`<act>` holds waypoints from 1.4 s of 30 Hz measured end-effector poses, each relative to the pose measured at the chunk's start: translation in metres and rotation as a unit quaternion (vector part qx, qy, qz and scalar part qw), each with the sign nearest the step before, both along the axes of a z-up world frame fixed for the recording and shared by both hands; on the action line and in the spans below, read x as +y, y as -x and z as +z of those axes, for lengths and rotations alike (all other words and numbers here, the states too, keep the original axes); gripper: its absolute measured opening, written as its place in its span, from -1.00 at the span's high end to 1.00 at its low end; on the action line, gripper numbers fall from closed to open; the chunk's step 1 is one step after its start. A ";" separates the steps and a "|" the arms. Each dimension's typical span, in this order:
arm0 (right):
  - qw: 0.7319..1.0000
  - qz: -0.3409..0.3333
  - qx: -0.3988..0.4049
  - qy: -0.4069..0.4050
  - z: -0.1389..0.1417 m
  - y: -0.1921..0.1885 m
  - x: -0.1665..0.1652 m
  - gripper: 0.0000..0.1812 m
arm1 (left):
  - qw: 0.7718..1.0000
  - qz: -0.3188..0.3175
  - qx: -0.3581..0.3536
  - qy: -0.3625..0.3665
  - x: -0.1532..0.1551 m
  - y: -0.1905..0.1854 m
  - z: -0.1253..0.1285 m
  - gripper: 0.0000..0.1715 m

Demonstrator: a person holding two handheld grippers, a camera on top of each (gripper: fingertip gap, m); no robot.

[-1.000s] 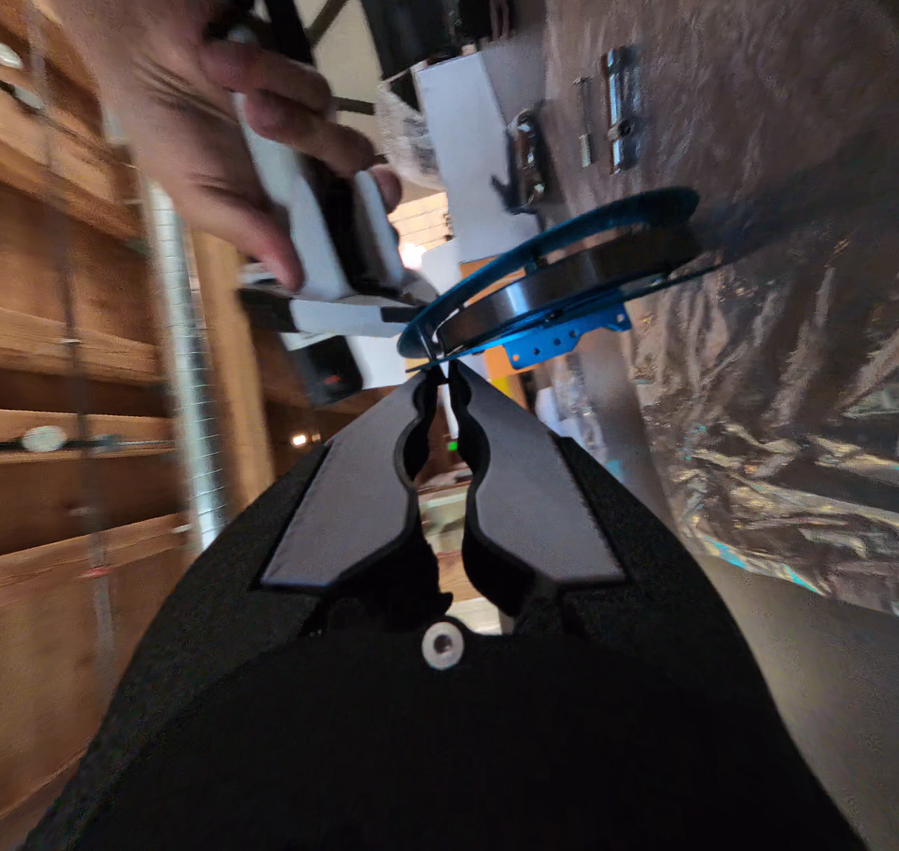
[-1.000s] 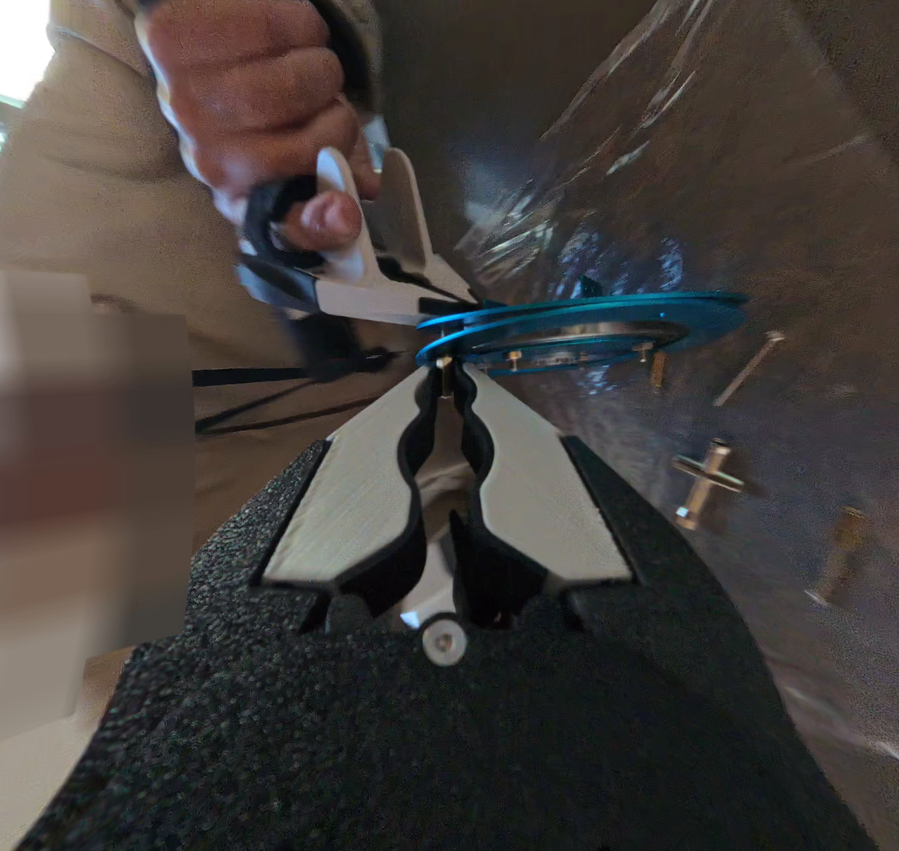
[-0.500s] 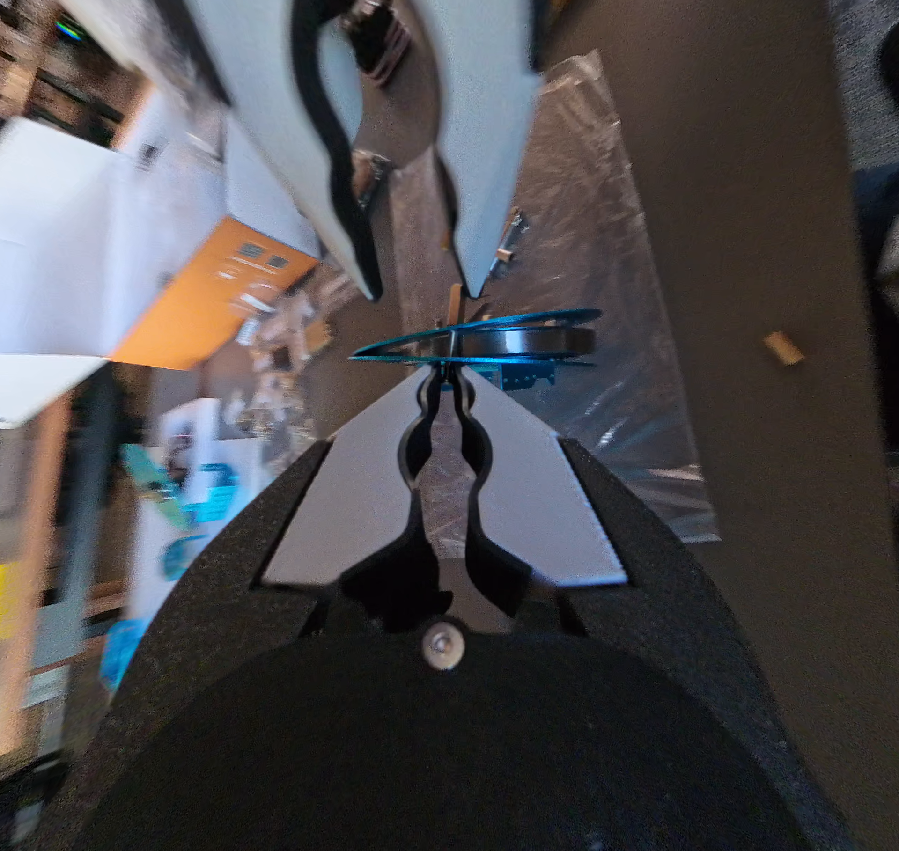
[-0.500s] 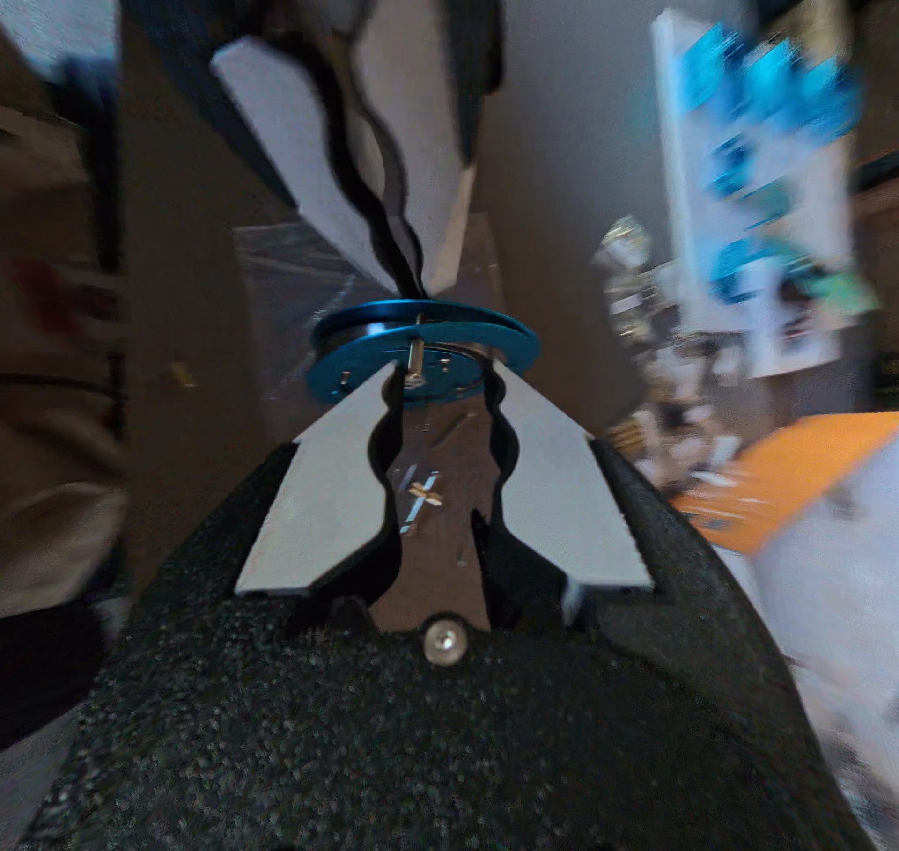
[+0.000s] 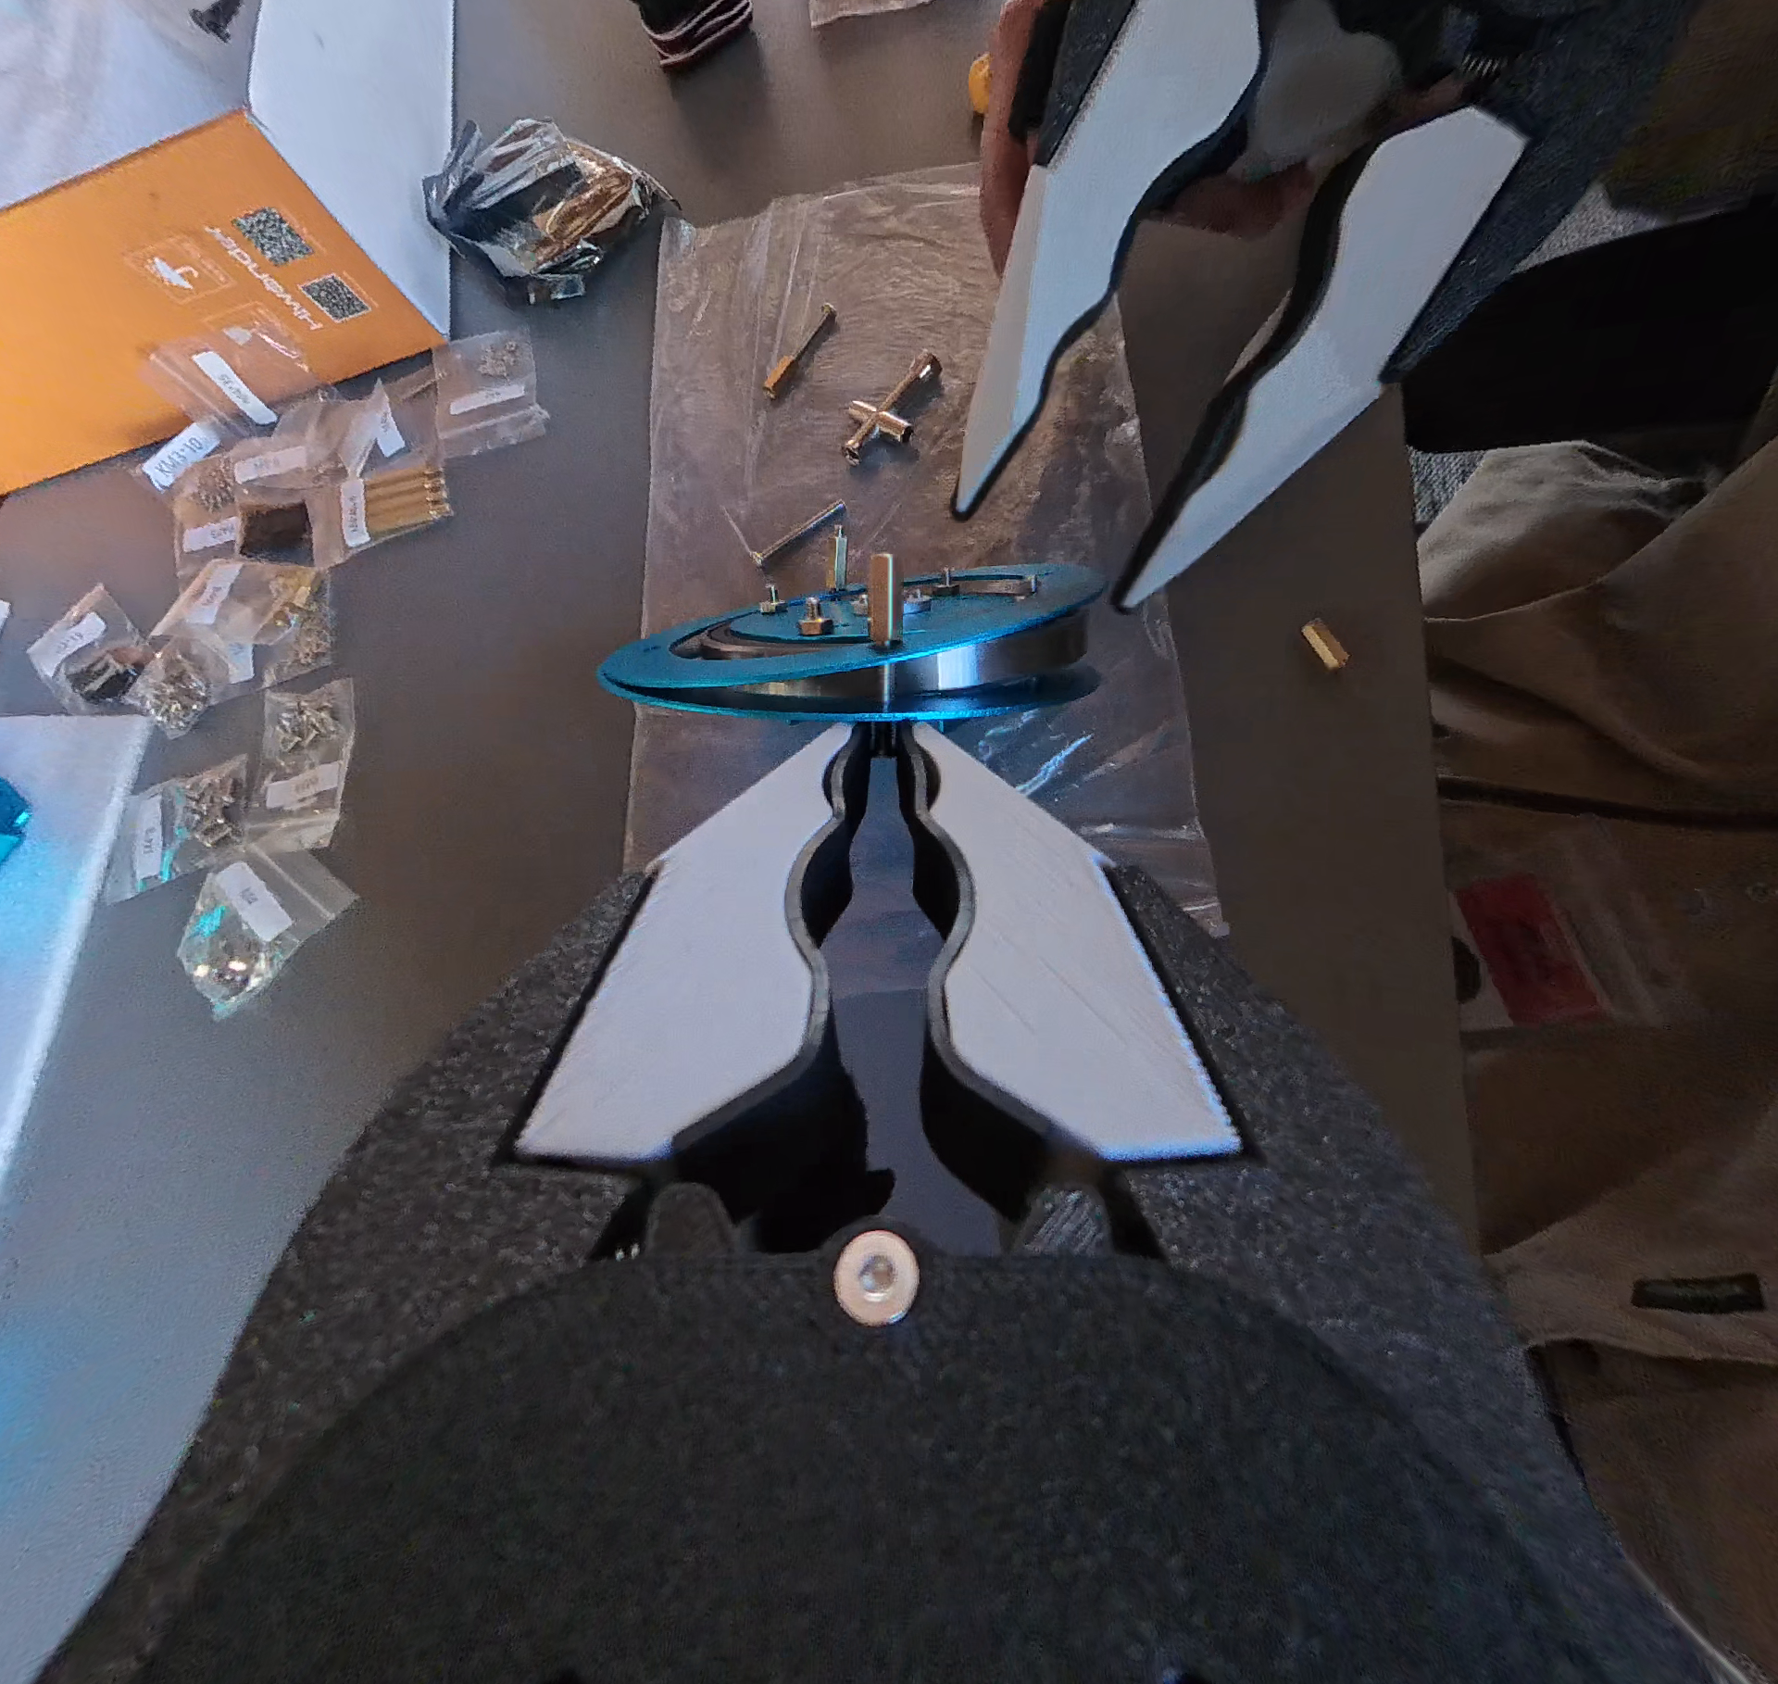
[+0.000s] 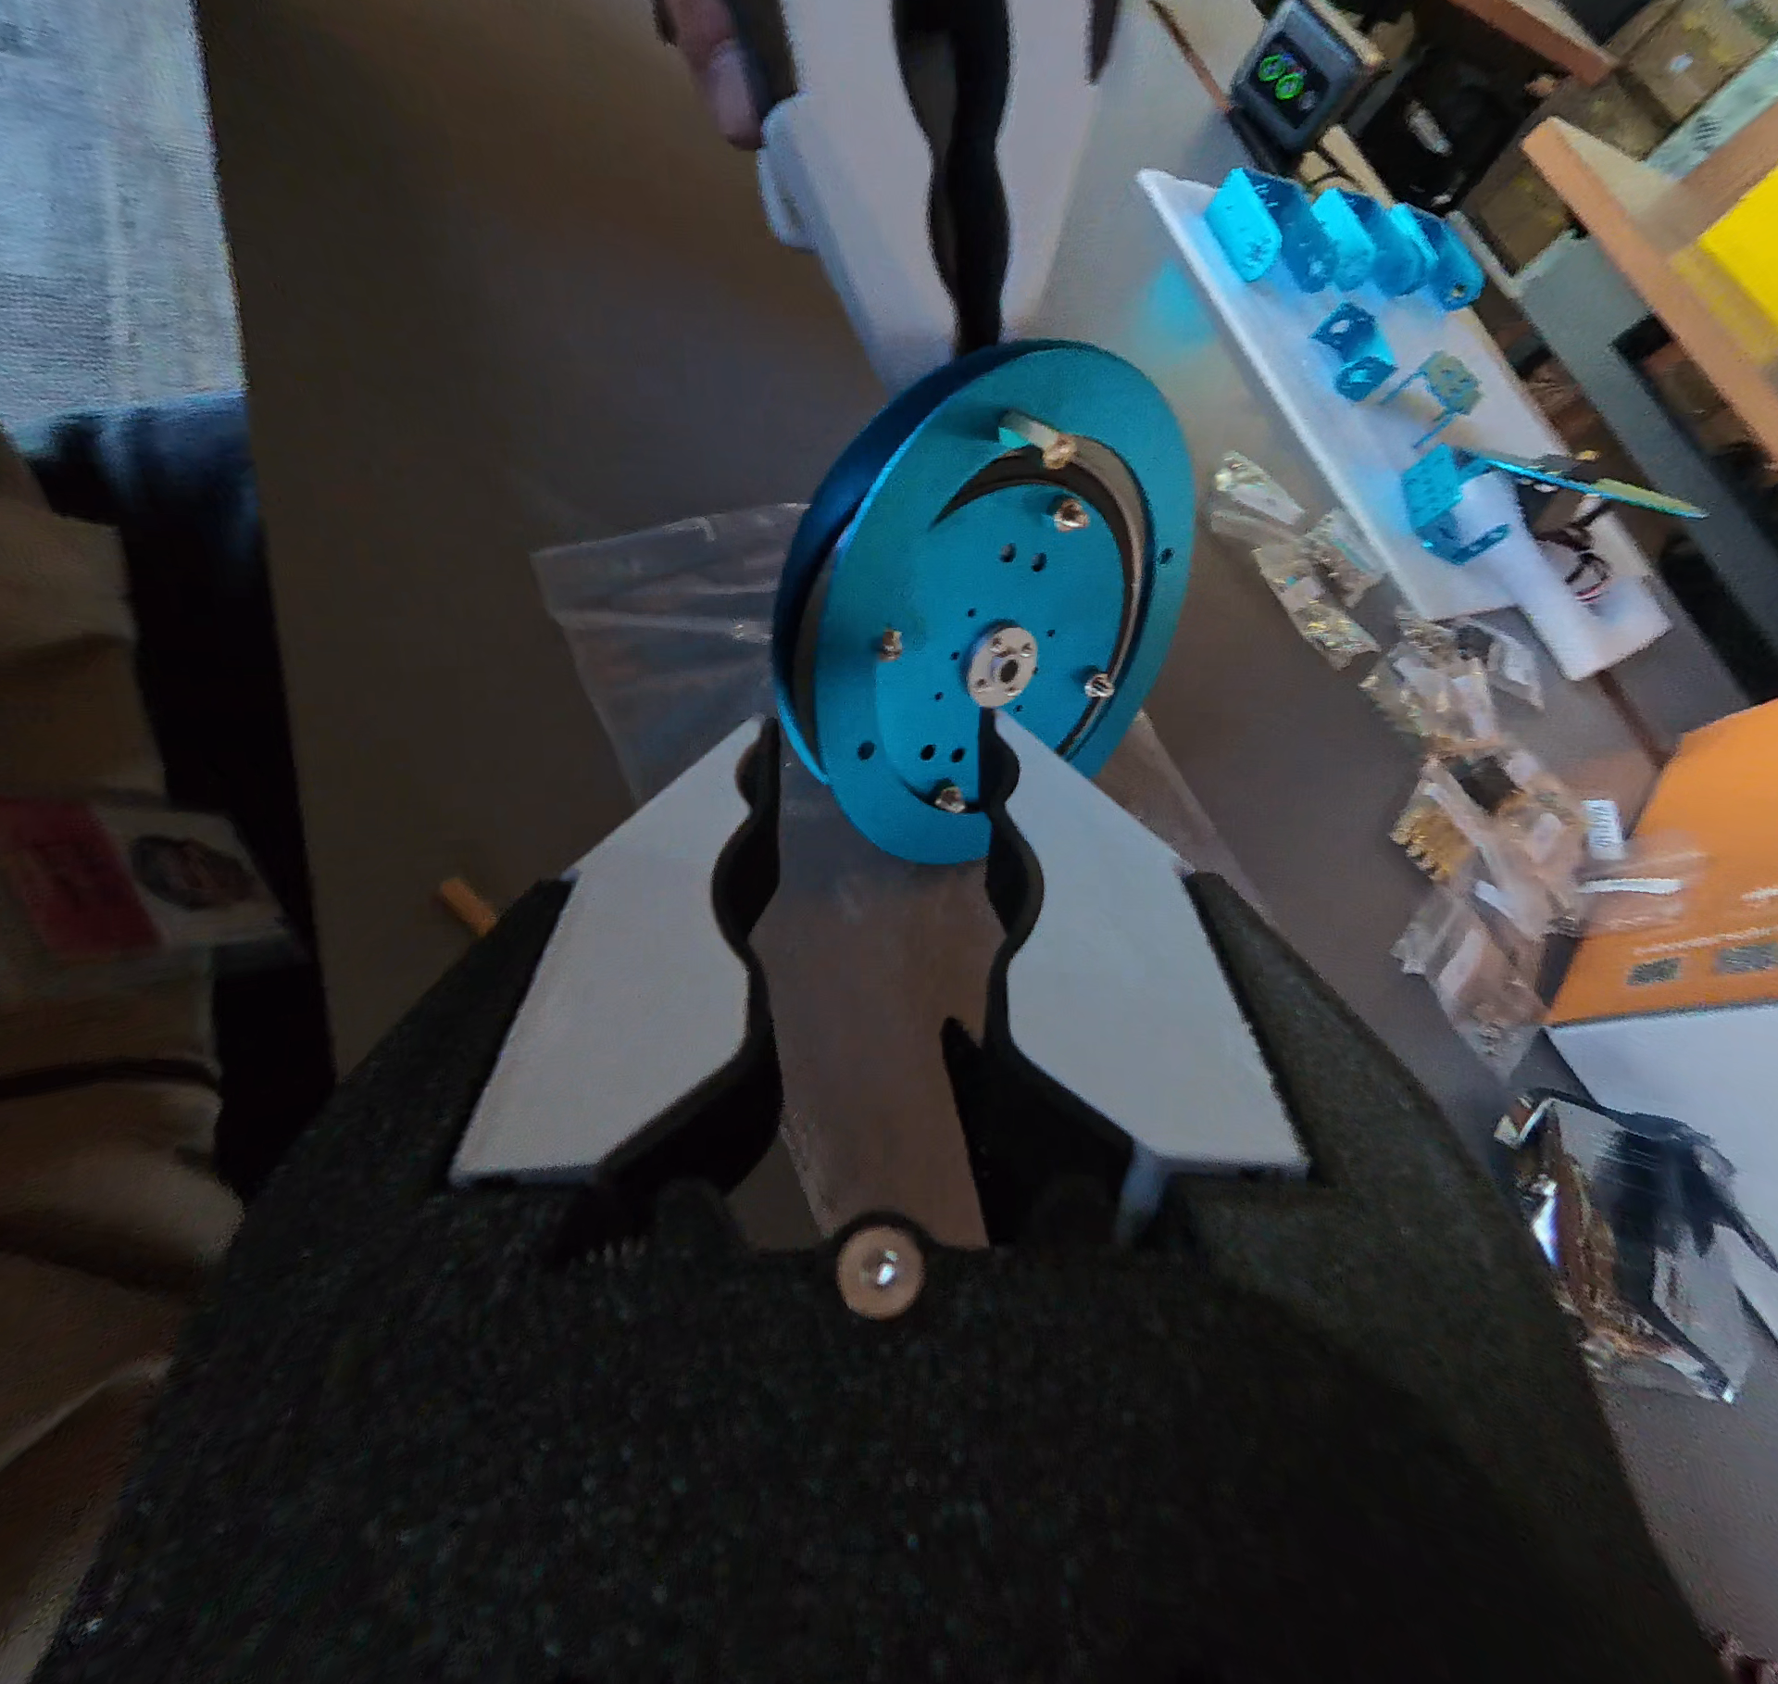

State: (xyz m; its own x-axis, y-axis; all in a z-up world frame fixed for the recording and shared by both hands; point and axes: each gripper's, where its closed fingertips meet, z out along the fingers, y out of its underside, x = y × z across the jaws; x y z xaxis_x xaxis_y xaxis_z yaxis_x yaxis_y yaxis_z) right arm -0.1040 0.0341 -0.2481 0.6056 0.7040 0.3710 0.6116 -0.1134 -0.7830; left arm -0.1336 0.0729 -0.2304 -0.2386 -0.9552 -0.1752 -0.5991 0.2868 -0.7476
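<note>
Left tongs (image 5: 877,741) clamped on blue disc assembly (image 5: 847,651) rim, dead ahead; right tongs (image 5: 1044,555) parted, empty, beside far rim.

My left gripper (image 5: 877,741) and right gripper (image 6: 877,733) match — textured black bodies, flat grey wavy-edged fingers (image 5: 707,993), one silver screw (image 5: 874,1276) each.
</note>
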 end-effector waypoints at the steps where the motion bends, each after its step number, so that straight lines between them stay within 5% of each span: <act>1: 1.000 -0.004 -0.001 -0.008 0.000 0.003 0.002 0.59 | 1.000 0.001 -0.006 0.007 -0.001 0.003 -0.001 0.95; 9: 0.994 0.030 0.099 -0.022 0.024 0.026 0.004 0.61 | 0.993 -0.045 -0.049 0.102 -0.014 0.018 -0.009 0.95; 16: 0.964 0.058 0.254 -0.052 0.063 -0.003 -0.006 0.69 | 0.960 -0.110 -0.091 0.242 -0.028 0.023 -0.013 0.95; 42: 0.968 0.038 0.246 -0.011 0.046 -0.006 -0.003 0.71 | 0.946 -0.094 -0.078 0.300 -0.022 0.020 -0.012 0.96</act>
